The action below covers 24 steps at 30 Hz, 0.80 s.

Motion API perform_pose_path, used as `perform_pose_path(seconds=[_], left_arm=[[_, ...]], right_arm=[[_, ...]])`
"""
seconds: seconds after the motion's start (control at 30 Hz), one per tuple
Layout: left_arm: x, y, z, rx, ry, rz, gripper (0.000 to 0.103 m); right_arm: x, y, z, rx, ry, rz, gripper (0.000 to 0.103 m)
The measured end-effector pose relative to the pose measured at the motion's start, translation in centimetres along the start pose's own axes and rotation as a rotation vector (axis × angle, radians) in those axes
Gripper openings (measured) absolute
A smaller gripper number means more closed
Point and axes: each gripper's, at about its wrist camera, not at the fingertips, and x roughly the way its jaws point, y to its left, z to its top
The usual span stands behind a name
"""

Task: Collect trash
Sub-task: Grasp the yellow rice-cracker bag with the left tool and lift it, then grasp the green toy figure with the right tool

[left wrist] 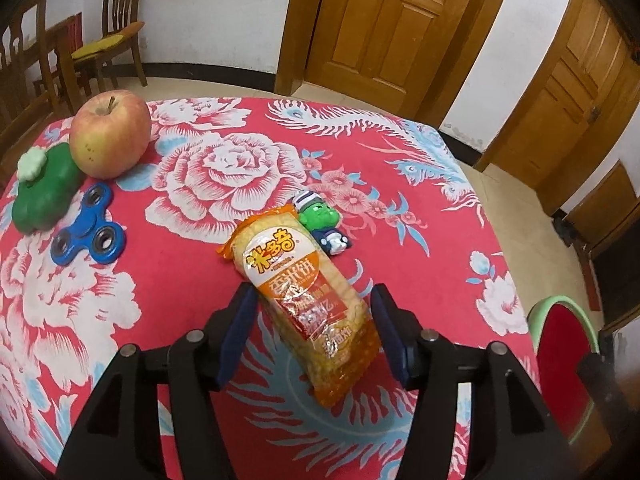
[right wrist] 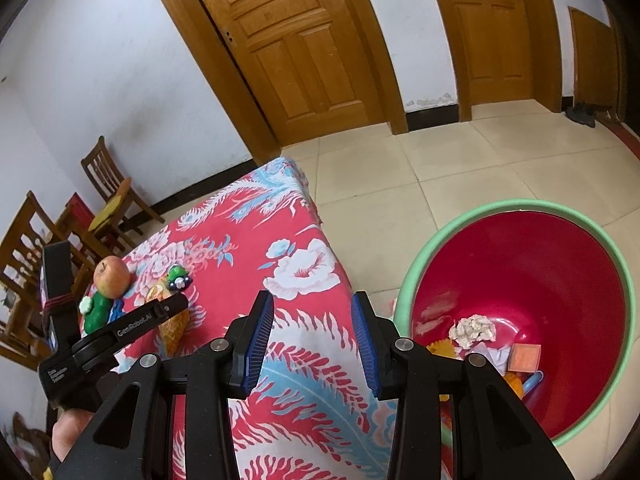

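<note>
left gripper (left wrist: 312, 300): jaws apart, straddling snack packet (left wrist: 298, 292) | right gripper (right wrist: 314, 312): empty

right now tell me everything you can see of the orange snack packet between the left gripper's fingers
The rice cracker packet is a long clear-and-orange plastic wrapper with pale yellow crackers showing through and Chinese lettering on an orange label. It looks sealed and full, lying flat on the red floral tablecloth, running diagonally. Its far end touches a small green-faced toy figure. The left gripper straddles its middle, jaws open; the left pad looks at or near its edge, the right stands clear.
</note>
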Motion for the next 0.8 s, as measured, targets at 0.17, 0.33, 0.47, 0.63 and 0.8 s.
perform_pose_path(seconds=[0.17, 0.33, 0.47, 0.63, 0.8], left_arm=[[0.1, -0.4, -0.1, 0.032, -0.001, 0.019, 0.058], [-0.2, 0.5, -0.3, 0.027, -0.006, 0.005, 0.048], [-0.7, 1.4, -0.5, 0.006, -0.001, -0.026, 0.047], [-1.6, 2.7, -0.7, -0.009, -0.007, -0.048, 0.046], [-2.9, 4.5, -0.4, -0.016, -0.034, -0.048, 0.046]], right_arm=[[0.1, 0.2, -0.1, -0.004, 0.001, 0.002, 0.041], [-0.1, 0.6, -0.2, -0.015, 0.001, 0.005, 0.041], [-0.2, 1.3, -0.1, -0.027, 0.0, 0.008, 0.041], [-0.2, 2.7, -0.2, -0.054, 0.003, 0.015, 0.041], [0.2, 4.2, -0.3, -0.081, 0.017, 0.027, 0.041]])
